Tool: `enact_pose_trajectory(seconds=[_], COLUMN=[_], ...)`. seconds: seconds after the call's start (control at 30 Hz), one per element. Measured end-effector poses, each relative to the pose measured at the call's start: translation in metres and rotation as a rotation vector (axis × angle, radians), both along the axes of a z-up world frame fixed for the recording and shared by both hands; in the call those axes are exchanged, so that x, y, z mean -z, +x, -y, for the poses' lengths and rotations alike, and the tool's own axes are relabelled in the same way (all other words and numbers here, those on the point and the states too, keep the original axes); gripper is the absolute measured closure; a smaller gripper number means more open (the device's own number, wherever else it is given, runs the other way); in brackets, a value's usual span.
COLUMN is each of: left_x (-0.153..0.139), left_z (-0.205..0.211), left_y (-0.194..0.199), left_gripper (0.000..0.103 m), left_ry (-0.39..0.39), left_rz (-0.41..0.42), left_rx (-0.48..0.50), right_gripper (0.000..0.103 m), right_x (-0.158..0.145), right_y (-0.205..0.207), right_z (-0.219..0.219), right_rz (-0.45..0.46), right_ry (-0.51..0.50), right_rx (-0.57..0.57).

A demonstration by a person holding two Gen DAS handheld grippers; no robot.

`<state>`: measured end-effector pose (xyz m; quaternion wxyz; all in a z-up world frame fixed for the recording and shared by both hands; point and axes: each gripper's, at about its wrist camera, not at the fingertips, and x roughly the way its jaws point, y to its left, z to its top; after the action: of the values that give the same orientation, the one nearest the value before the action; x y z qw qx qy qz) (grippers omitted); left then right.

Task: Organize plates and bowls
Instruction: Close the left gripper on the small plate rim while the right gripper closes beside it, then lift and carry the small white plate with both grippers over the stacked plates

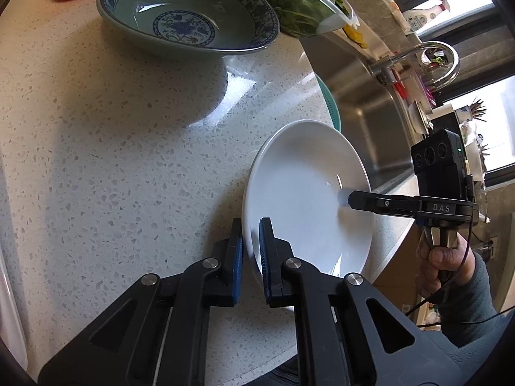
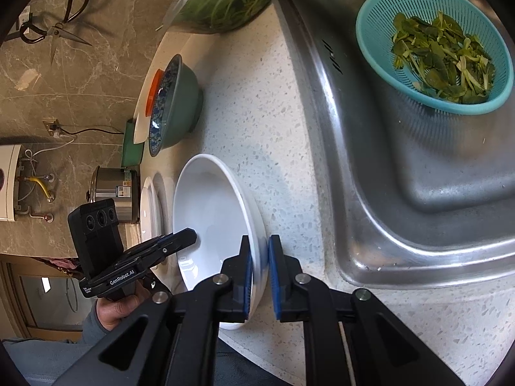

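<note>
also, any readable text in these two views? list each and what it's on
"DAS": on the right tool, black body behind its fingers, left wrist view.
"GenRobot.AI": on the left tool, side of its body, right wrist view.
Small print beside "GenRobot.AI": too small to read.
Label on the steel pot: blurred.
Packaging and bottle behind the sink: unreadable.

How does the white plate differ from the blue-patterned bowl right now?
The white plate is plain; the blue-patterned bowl has floral decoration and a green body. The plate is shallow, the bowl deeper. The left gripper and right gripper both clamp the plate's rim; the bowl sits ungripped. Both are empty and on the counter.
</note>
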<state>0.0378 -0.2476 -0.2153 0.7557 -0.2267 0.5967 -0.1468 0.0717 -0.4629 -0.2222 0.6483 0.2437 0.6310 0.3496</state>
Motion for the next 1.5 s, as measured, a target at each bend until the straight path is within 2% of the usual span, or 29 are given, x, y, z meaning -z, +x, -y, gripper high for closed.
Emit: enact_pose_trajectory(seconds=[0.4,0.63,0.87,1.23,1.37,1.5], left_x=[-0.021,-0.050,-0.087,-0.138,-0.145,-0.136], left_z=[-0.019,-0.046,-0.101,-0.214,-0.251,-0.286], left_y=[-0.011,-0.025,-0.054,-0.125,-0.148,-0.162], left_gripper=[0.095,0.095,0.095,0.095,0.095,0.095], left_ry=[0.000,0.020,0.035,0.105,0.116,0.119], left_rz=[0.022,0.069,0.106,0.154,0.152,0.136], left_rx=[-0.027,-0.073,-0.183,-0.379,-0.423,-0.464], right_gripper=[0.089,0.089,0.089,0.089,0.088,0.087], right_x=[-0.017,-0.033,-0.060,-0.096,-0.101,-0.098], right_y=[-0.001,-0.005,-0.007,-0.022,-0.029,-0.035], right_z=[-0.014,-0.039,-0.099,-0.224,-0.263,-0.294], right_rz=[0.021,0.033,0.066,0.113,0.115,0.109], right_ry=[0.004,0.010,0.044,0.098,0.103,0.097], right_rx=[-0.032,-0.086,-0.195,-0.398,-0.453,-0.486])
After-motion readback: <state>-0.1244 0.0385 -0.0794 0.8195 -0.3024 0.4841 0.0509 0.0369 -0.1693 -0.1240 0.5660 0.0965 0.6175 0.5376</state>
